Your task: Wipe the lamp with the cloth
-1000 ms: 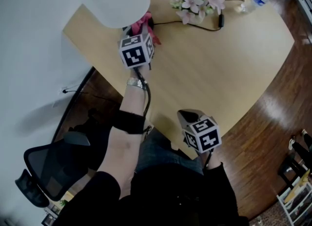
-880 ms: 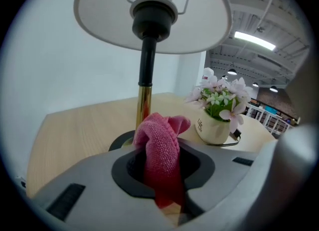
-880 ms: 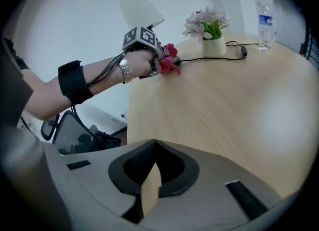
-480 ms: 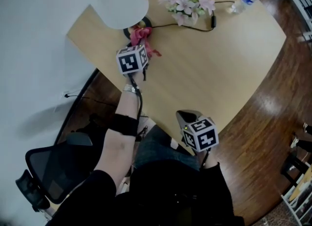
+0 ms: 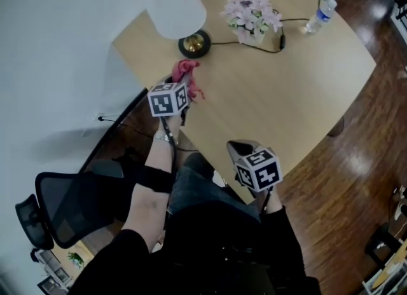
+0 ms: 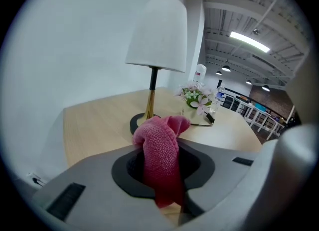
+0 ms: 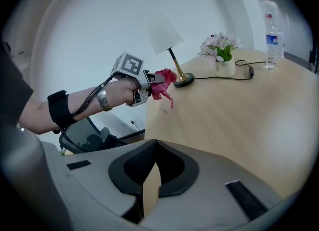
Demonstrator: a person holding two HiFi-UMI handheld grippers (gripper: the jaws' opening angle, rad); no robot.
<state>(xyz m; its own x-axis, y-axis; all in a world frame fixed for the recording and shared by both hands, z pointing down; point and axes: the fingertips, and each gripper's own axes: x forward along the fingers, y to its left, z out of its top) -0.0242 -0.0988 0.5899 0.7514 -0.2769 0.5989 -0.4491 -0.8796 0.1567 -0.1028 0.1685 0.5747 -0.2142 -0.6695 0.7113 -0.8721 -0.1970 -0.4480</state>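
Observation:
The lamp (image 5: 175,6) has a white shade and a round dark base (image 5: 194,44) with a brass stem, and stands at the table's far left. In the left gripper view the lamp (image 6: 158,35) stands upright ahead, a stretch of bare tabletop away. My left gripper (image 5: 183,86) is shut on a red cloth (image 5: 188,72), which bulges out past the jaws; that cloth (image 6: 161,150) fills the gap between them. The left gripper hangs over the table's left edge, well short of the lamp's base. My right gripper (image 5: 239,152) is shut with nothing in it, at the table's near edge.
A pot of pink flowers (image 5: 252,15) stands right of the lamp, and a black cable (image 5: 254,44) runs past it from the base. A water bottle (image 5: 320,15) is at the far right. A black office chair (image 5: 63,211) stands left of the person.
My left gripper has drawn back with the cloth from beside the lamp's base toward the table's near left edge. The right gripper has risen slightly.

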